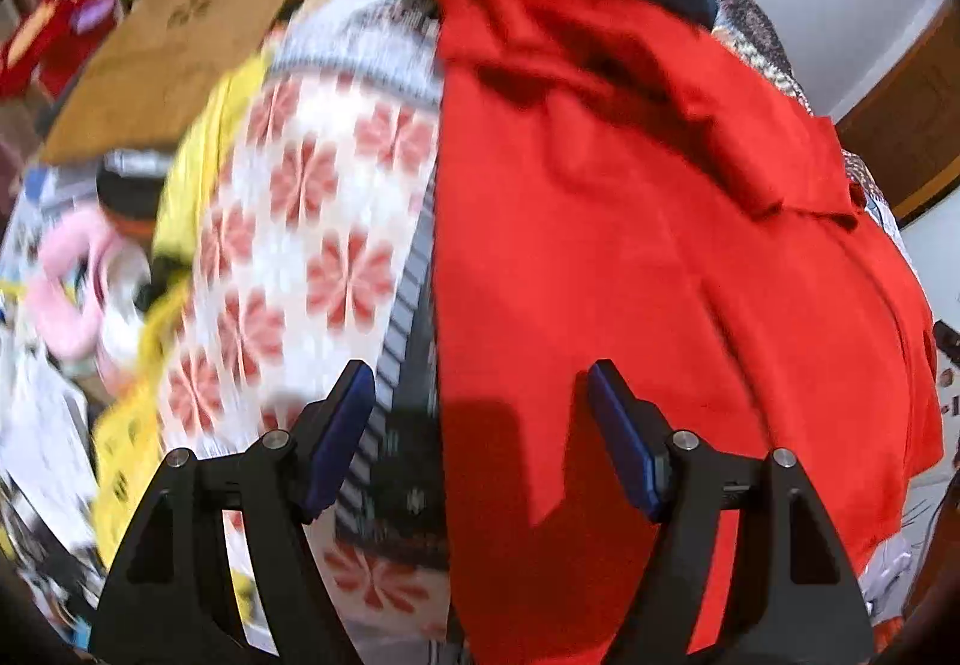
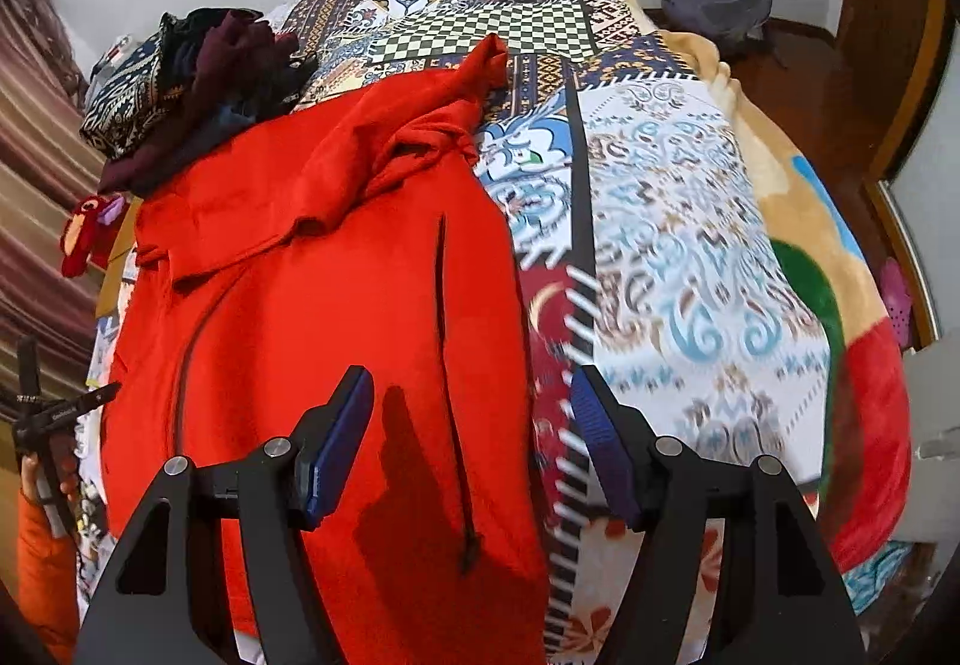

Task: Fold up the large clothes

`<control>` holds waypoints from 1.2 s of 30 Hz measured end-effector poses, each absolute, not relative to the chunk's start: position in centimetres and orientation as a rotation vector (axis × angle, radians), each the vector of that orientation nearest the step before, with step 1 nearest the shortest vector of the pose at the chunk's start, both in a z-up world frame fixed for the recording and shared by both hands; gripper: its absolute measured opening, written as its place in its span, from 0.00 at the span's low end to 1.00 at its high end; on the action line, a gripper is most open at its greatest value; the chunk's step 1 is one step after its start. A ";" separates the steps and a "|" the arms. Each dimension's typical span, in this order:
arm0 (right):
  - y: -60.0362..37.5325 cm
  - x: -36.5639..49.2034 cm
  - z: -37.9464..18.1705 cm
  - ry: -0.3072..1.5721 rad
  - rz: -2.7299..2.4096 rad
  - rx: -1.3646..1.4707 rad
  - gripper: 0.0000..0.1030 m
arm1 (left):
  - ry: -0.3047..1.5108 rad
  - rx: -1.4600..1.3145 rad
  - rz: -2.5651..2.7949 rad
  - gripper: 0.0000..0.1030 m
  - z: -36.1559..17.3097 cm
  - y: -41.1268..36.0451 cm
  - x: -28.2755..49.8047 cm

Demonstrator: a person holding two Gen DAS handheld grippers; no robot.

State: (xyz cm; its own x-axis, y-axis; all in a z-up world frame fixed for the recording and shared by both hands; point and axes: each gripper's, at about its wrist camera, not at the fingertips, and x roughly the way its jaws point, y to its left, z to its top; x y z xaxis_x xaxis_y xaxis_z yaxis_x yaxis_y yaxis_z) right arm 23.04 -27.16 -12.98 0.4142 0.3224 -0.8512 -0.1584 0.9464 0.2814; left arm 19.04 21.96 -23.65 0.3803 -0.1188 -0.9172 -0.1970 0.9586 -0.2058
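Note:
A large red jacket [image 2: 312,305] lies spread on the patterned bed cover [image 2: 690,245], with its hood or collar bunched at the far end and a dark zip pocket showing. It also fills the right half of the left wrist view [image 1: 660,245]. My left gripper [image 1: 480,407] is open and empty, hovering over the jacket's left edge. My right gripper [image 2: 471,407] is open and empty, hovering over the jacket's right edge. The left gripper also shows at the far left of the right wrist view [image 2: 54,413].
A pile of dark and patterned clothes [image 2: 186,83] sits at the far end of the bed beside the jacket. A cardboard box [image 1: 168,47], pink items [image 1: 72,281] and clutter lie left of the bed. A beige blanket [image 2: 798,197] hangs off the bed's right side.

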 end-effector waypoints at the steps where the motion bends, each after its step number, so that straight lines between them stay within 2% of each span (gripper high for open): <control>1: -27.2 22.8 -13.0 1.107 0.305 0.168 0.65 | 1.188 -0.322 0.048 0.70 -24.1 22.1 18.5; 12: -27.8 19.6 -14.7 1.098 0.314 0.232 0.68 | 1.149 -0.395 -0.072 0.70 -23.9 19.6 13.3; 14: -27.5 19.2 -14.6 1.080 0.311 0.224 0.62 | 1.146 -0.432 -0.103 0.70 -23.8 19.5 12.7; 15: -27.3 19.1 -14.5 1.070 0.313 0.223 0.53 | 1.140 -0.434 -0.110 0.69 -23.7 19.4 12.4; 16: -27.1 19.1 -14.4 1.063 0.319 0.219 0.44 | 1.137 -0.430 -0.112 0.65 -23.5 19.2 12.1; 17: -26.8 19.0 -14.2 1.055 0.325 0.212 0.40 | 1.137 -0.430 -0.116 0.58 -23.4 19.2 11.9; 18: -26.4 19.0 -14.1 1.048 0.327 0.207 0.32 | 1.136 -0.431 -0.117 0.54 -23.3 19.4 12.1; 19: -26.2 19.0 -13.9 1.039 0.333 0.209 0.28 | 1.133 -0.433 -0.117 0.43 -23.1 19.4 12.0; 20: -26.2 19.1 -13.8 1.025 0.348 0.241 0.20 | 1.130 -0.435 -0.116 0.29 -23.0 19.5 12.0; 21: -26.2 19.4 -13.9 1.024 0.374 0.295 0.18 | 1.127 -0.444 -0.120 0.21 -22.8 19.6 12.1; 22: -26.2 19.5 -13.9 1.027 0.389 0.324 0.16 | 1.120 -0.462 -0.134 0.06 -22.7 19.7 12.2; 30: -23.8 23.2 -9.6 0.927 0.472 0.302 0.15 | 0.986 -0.443 -0.190 0.05 -17.7 19.5 15.3; 36: -22.5 28.7 -6.6 0.841 0.455 0.260 0.15 | 0.879 -0.524 -0.193 0.05 -13.5 22.0 21.8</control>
State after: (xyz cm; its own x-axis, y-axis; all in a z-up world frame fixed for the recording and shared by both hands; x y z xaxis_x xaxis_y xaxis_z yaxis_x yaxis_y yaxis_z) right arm 28.69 -22.46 -6.62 0.5790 0.4846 -0.6557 -0.2829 0.8736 0.3959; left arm 21.85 22.04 -13.54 0.6301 -0.3700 -0.6827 -0.0508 0.8577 -0.5117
